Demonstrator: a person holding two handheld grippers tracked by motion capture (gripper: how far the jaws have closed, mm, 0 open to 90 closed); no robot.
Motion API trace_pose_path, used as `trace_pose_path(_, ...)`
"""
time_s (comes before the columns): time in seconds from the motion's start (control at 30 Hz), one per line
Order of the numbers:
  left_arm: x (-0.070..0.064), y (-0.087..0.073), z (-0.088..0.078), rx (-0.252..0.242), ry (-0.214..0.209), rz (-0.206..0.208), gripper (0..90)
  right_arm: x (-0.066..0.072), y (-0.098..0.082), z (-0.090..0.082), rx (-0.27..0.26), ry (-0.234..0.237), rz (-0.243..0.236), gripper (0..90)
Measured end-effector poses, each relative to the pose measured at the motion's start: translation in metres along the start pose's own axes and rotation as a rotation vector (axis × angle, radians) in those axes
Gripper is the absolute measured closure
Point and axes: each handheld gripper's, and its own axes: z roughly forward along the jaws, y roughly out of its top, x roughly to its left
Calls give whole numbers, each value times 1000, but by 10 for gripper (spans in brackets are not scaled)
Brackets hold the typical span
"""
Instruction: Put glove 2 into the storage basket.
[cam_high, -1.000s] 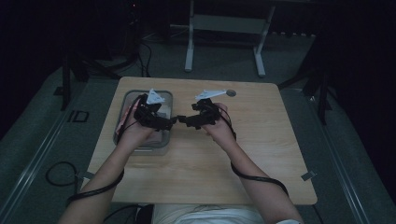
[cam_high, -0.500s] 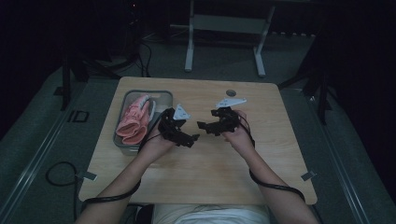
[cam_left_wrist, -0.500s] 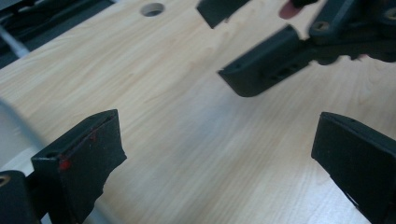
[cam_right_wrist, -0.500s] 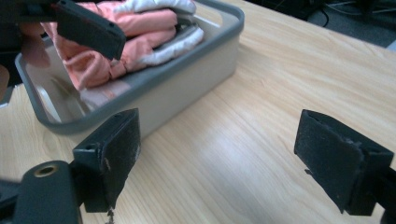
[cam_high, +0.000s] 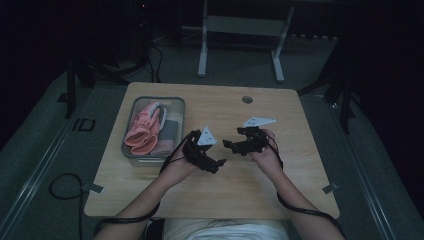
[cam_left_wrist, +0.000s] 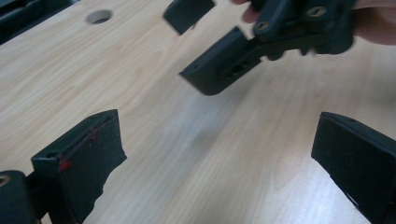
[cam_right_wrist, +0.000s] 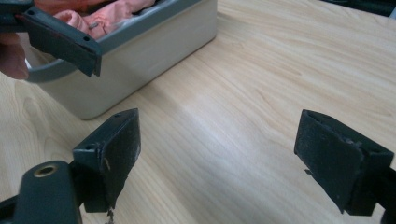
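While both grippers, left gripper (cam_high: 216, 162) and right gripper (cam_high: 228, 144), stood wide and empty beside the bin (cam_high: 131, 155), we judged 1 glove (cam_high: 142, 127) packed; next needs rest.

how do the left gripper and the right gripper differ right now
The left gripper is nearer the grey bin of pink cloth; the right gripper is farther off. Left points toward the right; right points back at it. Both are open, empty, above bare table.
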Motion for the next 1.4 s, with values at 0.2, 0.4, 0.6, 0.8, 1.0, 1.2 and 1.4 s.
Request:
trace_pose_path(0.2, -12, -7, 5, -23, -62, 41, 17, 2, -20, -5, -4, 5, -8, 146)
trace_pose_path(0.4, -27, -15, 9, -39, -103, 75, 17, 3, -37, -9, 4, 3, -17, 147)
trace_pose_path(0.6, -42, -28, 19, -37, -145, 85, 17, 5, -50, -13, 19, 3, -21, 148)
trace_pose_path(0.8, -54, -38, 28, -28, -172, 101, 17, 6, -64, -19, 27, 6, -42, 145)
trace_pose_path(1.0, -62, -44, 32, -29, -177, 124, 17, 6, -78, -25, 33, 12, -76, 140)
trace_pose_path(1.2, -68, -49, 36, -26, -188, 141, 17, 6, -87, -31, 33, 7, -105, 129)
trace_pose_path(1.4, -72, -54, 39, -31, -205, 139, 17, 8, -97, -37, 29, -13, -134, 127)
